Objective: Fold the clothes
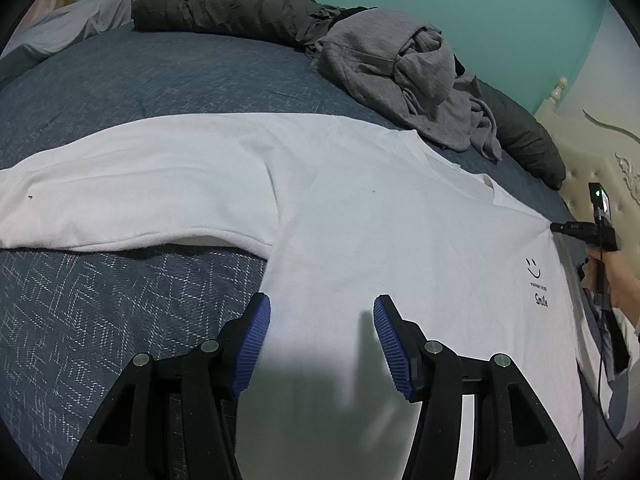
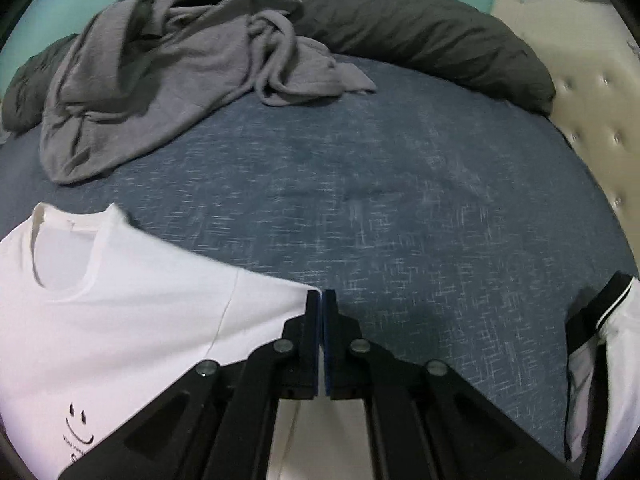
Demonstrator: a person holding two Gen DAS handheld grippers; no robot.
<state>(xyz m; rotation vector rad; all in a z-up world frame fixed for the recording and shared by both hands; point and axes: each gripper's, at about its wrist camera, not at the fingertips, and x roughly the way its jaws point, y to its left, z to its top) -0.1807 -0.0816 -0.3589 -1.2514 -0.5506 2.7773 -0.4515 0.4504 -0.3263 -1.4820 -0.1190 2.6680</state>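
Left wrist view: the left hand-held gripper (image 1: 322, 340) hovers with its jaws wide apart over a white shirt (image 1: 320, 208) spread flat on the bed (image 1: 120, 80). A grey garment (image 1: 404, 76) lies crumpled near the far edge.

Right wrist view: the right hand-held gripper (image 2: 322, 300) is clamped on the shirt's shoulder corner. The grey garment sits near the far edge, apart from the shirt.
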